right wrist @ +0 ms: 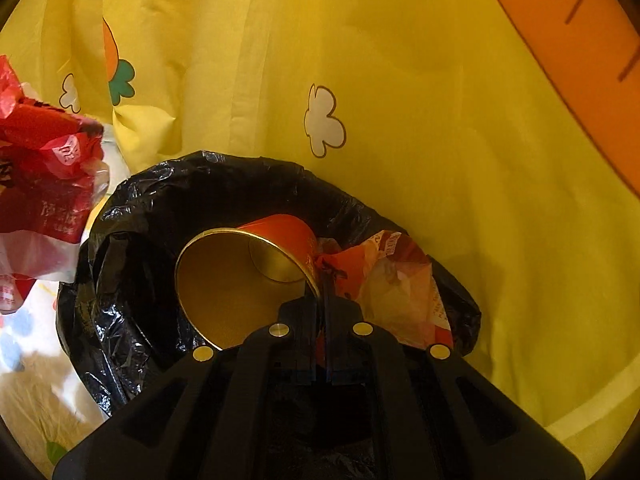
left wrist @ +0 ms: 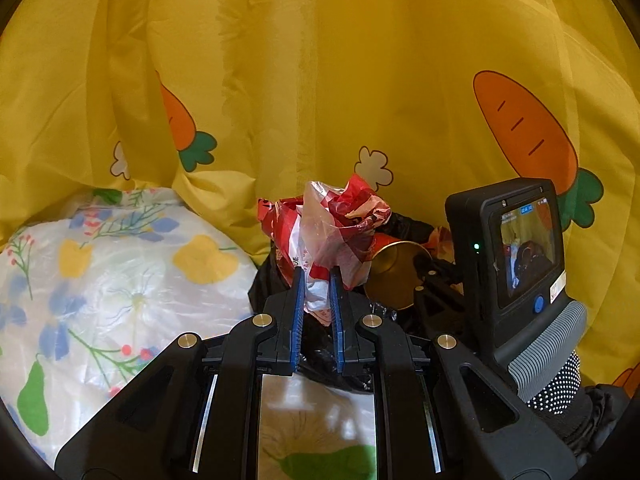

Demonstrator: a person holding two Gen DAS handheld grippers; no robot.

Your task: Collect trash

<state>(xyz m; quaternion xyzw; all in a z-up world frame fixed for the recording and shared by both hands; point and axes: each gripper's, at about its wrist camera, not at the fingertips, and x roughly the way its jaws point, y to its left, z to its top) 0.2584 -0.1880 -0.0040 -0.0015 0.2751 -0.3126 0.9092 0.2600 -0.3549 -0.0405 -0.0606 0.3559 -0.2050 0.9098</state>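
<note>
My left gripper (left wrist: 316,280) is shut on a crumpled red and white plastic bag (left wrist: 332,224), held up above the black trash bag (left wrist: 280,272). The same plastic bag shows at the left edge of the right wrist view (right wrist: 44,168). My right gripper (right wrist: 322,296) is shut on the rim of a red paper cup with a gold inside (right wrist: 240,276), held over the open mouth of the black trash bag (right wrist: 132,280). The cup also shows in the left wrist view (left wrist: 394,276). An orange and white wrapper (right wrist: 400,280) lies inside the trash bag, right of the cup.
A yellow sheet with carrot prints (left wrist: 320,80) hangs close behind everything. A white floral cloth (left wrist: 120,272) covers the surface at the left. The right gripper's camera unit (left wrist: 520,264) stands at the right of the left wrist view.
</note>
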